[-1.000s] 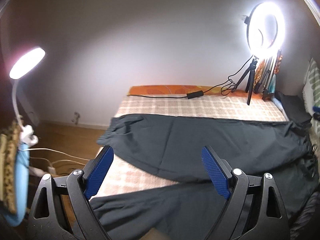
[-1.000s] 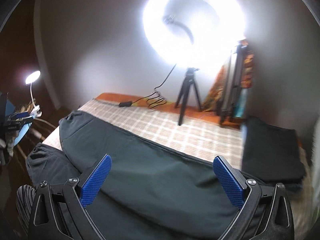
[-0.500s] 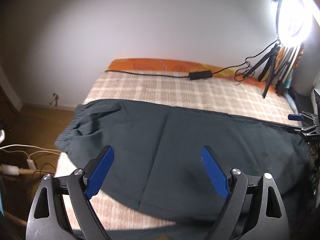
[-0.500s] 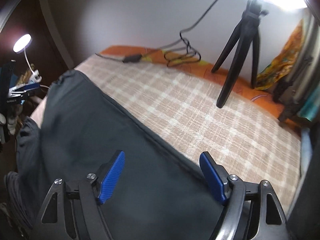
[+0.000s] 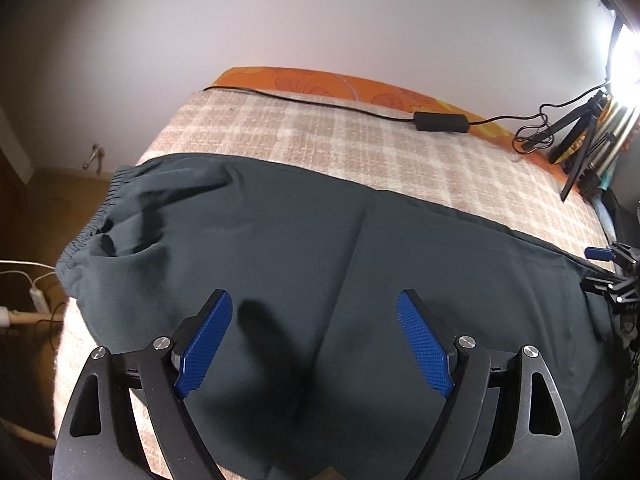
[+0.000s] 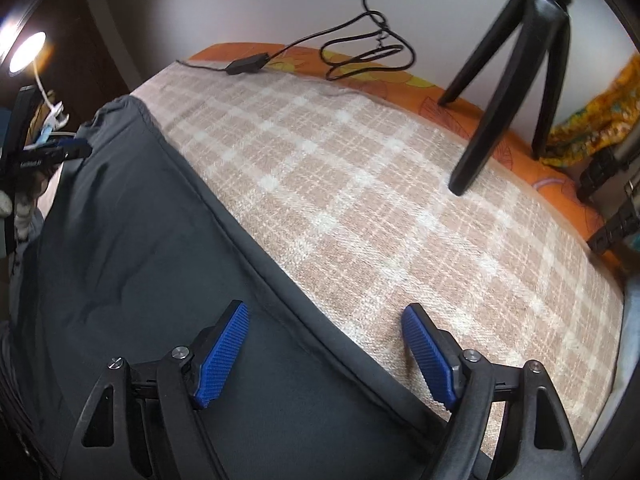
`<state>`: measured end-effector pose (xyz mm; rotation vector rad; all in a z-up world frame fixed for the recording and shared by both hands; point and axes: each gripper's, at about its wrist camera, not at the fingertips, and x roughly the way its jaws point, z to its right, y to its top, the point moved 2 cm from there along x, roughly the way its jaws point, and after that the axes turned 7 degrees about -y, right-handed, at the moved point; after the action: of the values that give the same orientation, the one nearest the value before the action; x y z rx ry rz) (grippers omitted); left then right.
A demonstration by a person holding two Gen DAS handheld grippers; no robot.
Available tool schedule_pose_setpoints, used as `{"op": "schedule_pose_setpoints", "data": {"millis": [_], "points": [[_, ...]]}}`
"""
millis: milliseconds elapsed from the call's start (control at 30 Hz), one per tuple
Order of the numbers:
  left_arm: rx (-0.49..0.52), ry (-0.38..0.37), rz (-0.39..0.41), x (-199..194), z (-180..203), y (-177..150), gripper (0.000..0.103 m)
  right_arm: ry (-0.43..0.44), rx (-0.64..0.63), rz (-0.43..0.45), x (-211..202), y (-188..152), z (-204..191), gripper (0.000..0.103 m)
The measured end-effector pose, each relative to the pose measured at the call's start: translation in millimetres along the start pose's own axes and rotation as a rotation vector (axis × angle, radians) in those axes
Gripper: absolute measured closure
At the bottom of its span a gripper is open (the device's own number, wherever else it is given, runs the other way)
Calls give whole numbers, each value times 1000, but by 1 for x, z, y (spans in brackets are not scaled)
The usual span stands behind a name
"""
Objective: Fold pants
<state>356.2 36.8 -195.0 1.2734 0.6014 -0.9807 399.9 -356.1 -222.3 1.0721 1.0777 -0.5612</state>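
Note:
Dark grey pants lie spread across a plaid blanket on the bed, with the gathered elastic end at the left. My left gripper hovers over the middle of the cloth. Its jaws are closing slightly, nothing is between them, and their shadow falls on the fabric. My right gripper is over the far seam of the pants. Its jaws are opening, the cloth edge runs below the gap, and the pads are not pressing on it. Each gripper shows at the edge of the other's view.
A black tripod stands on the blanket at the back right, under a ring light. A cable with a power brick runs along the orange strip by the wall. A desk lamp shines at the left.
Both grippers have come down and forward and tilted toward the bed, so the pants now fill the views. The right jaws stand narrower than a second ago.

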Motion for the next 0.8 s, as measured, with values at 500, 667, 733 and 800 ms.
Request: {"op": "schedule_pose_setpoints", "data": {"millis": [500, 667, 733, 800], "points": [[-182, -43, 28, -6, -25, 53, 17, -69, -110, 187, -91, -21, -74, 102], [-224, -44, -7, 9, -18, 69, 17, -77, -183, 227, -121, -49, -110, 103], [-243, -35, -33, 17, -17, 70, 17, -79, -217, 221, -122, -59, -122, 103], [-275, -34, -63, 24, -19, 68, 17, -79, -234, 214, -123, -68, -129, 103]]}}
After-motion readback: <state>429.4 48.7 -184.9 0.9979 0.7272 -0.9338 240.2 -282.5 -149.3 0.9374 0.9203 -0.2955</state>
